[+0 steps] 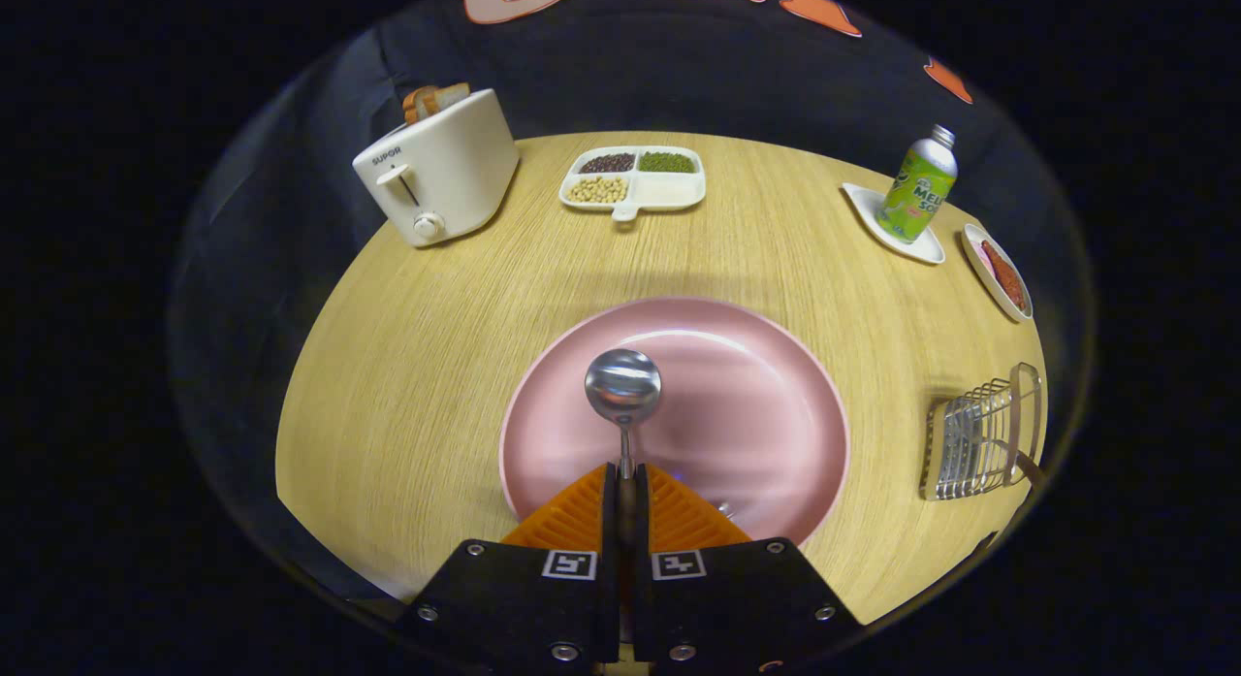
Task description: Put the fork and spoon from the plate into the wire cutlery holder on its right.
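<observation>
Orange ribbed fingers [582, 509] of the gripper [626, 474], at the bottom centre, are pressed together on the handle of a steel spoon [623, 387], whose bowl sticks out ahead over a pink plate [766, 414]. To the plate's right, at the frame's right side, stands the wire cutlery holder [981, 432]; what it holds cannot be made out. Farther off on the wooden table [407, 366], a white divided tray [634, 178] holds dark beans, green beans and pale beans. Upper left, a white toaster [436, 167] holds bread slices. Upper right, a green bottle [917, 186] stands on a white dish.

The black gripper [626, 482], with ribbed orange fingers [582, 511], is closed on the shiny metal spoon [623, 390], its bowl pointing far.
</observation>
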### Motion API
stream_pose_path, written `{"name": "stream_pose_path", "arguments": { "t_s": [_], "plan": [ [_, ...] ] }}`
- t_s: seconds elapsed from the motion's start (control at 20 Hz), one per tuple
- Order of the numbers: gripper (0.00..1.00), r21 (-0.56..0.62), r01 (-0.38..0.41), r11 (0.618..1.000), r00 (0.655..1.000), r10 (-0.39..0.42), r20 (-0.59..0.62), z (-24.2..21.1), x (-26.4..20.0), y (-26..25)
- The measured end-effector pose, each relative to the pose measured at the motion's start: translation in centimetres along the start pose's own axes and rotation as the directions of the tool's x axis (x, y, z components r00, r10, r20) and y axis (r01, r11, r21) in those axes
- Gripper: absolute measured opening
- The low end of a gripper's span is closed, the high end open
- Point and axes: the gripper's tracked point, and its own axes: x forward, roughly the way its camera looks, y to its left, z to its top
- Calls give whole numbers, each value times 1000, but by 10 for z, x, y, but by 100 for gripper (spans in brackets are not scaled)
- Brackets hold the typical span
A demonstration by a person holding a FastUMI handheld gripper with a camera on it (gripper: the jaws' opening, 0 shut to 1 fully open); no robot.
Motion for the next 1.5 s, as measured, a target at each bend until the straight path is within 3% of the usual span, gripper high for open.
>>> {"name": "stream_pose_path", "arguments": {
  "t_s": [0.45, 0.95, 1.25, 1.5],
  "plan": [
    [5, 65, 37, 997, 994, -43, 102, 21, -32, -48],
    [5, 143, 99, 985, 953, -135, 270, 67, -123, -142],
    [5, 159, 187, 969, 963, -213, 167, 42, -140, -215],
    [5, 159, 163, 974, 986, -165, -5, 13, -130, -235]
  ]
}}
